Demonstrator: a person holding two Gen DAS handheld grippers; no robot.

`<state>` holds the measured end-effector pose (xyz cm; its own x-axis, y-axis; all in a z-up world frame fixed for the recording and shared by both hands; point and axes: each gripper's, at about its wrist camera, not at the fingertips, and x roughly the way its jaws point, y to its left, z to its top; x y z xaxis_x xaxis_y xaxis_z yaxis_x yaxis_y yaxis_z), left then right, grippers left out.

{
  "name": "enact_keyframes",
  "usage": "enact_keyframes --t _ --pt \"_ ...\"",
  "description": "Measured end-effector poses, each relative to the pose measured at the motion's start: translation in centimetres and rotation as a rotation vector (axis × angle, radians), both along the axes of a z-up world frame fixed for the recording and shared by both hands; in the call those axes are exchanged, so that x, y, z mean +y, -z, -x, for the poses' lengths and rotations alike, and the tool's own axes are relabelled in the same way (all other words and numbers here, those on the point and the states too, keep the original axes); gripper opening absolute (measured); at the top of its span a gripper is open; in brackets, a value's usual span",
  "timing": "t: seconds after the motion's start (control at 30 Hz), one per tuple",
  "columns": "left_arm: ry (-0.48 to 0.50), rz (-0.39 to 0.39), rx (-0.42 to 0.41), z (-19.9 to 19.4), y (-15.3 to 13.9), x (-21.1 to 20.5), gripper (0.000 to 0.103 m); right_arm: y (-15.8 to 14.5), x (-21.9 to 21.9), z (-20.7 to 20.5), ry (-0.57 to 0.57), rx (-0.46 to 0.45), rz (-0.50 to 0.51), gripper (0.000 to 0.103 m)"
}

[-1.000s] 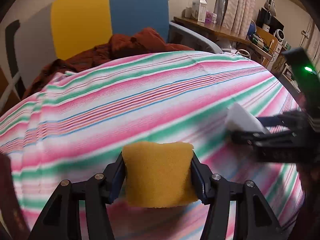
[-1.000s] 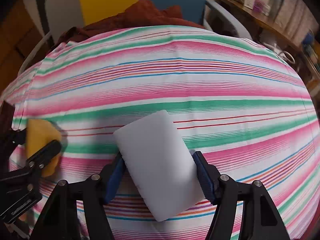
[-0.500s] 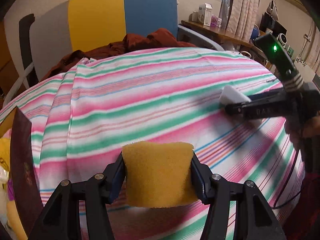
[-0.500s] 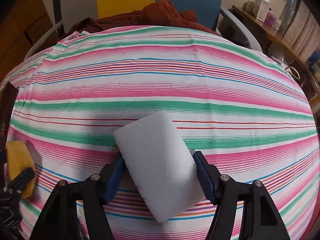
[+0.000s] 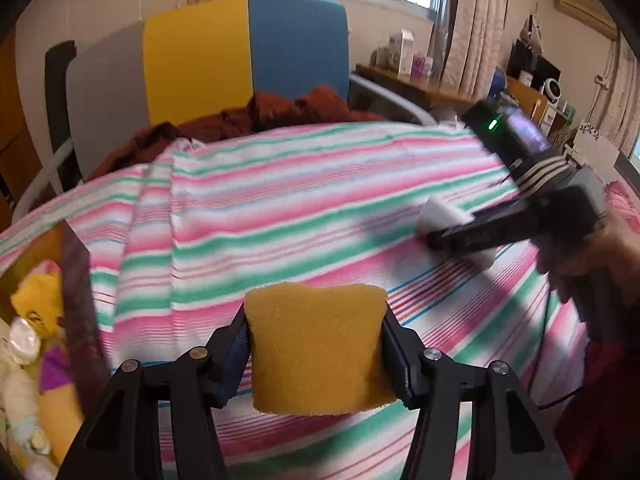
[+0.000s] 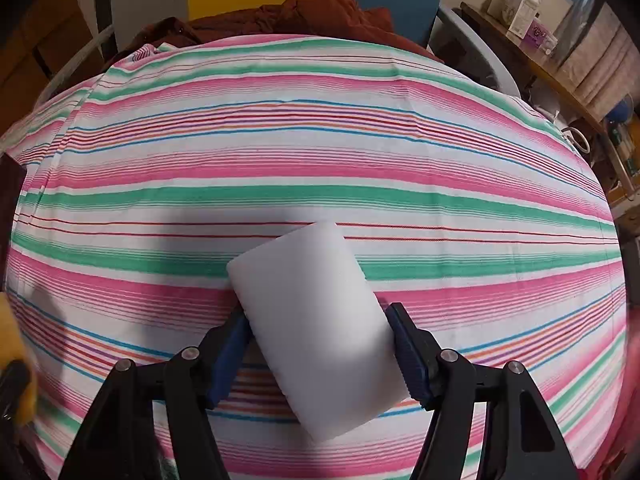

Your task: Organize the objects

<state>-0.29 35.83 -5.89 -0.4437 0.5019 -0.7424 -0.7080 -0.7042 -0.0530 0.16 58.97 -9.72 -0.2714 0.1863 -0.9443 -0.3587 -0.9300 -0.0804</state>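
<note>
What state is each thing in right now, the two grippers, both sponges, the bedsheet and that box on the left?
left gripper: shut on yellow sponge, held above the sheet.
right gripper: shut on white sponge, tilted.
striped sheet: spread flat, creased near the left edge.
box: open, holding soft items.

No legible text, brand, number or sign in either view.

Left wrist view, about 3 o'clock: pale lettering on the side of the right gripper point(image 5: 452, 236), smeared by motion, unreadable. A green indicator light glows on its upper housing; a light only, no characters.

Both views, about 1 o'clock: white carton point(image 6: 520, 10) and purple box point(image 6: 540, 36) on the far wooden shelf point(image 6: 532, 66). Both carry printing, too small and soft to make out.

Striped sheet point(image 6: 320, 152): pattern only, no wording.
</note>
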Motion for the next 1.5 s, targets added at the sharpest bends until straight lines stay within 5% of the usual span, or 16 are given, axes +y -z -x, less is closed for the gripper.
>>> enact_keyframes --t 0.4,0.7,0.93,1.03,1.1,1.13,1.37,1.5 --pt "-0.067 -0.086 0.05 -0.5 -4.5 -7.0 0.06 -1.2 -8.4 0.3 -0.053 0.018 0.073 0.068" --pt "-0.211 -0.148 0.04 0.7 -6.2 -15.8 0.06 -6.6 -16.6 1.4 -0.131 0.233 0.184 0.068" --pt "-0.397 -0.145 0.016 4.2 -6.3 -23.0 0.066 -9.6 -25.9 4.2 -0.291 0.342 0.362 0.068" --pt "-0.471 -0.144 0.024 5.4 -6.4 -25.4 0.073 -10.3 -29.1 5.6 -0.347 0.369 0.385 0.074" --pt "-0.506 -0.143 0.036 5.8 -6.6 -26.5 0.074 -10.4 -30.9 6.5 -0.374 0.382 0.414 0.101" --pt "-0.529 -0.138 0.049 5.8 -6.8 -27.2 0.075 -10.5 -31.7 6.8 -0.385 0.386 0.419 0.103" --pt "-0.639 -0.044 0.136 4.3 -7.2 -30.4 0.08 -10.4 -35.2 6.6 -0.42 0.384 0.312 0.103" --pt "-0.685 -0.097 0.146 3.0 -7.8 -32.3 0.08 -10.6 -35.9 5.4 -0.432 0.405 0.204 0.103"
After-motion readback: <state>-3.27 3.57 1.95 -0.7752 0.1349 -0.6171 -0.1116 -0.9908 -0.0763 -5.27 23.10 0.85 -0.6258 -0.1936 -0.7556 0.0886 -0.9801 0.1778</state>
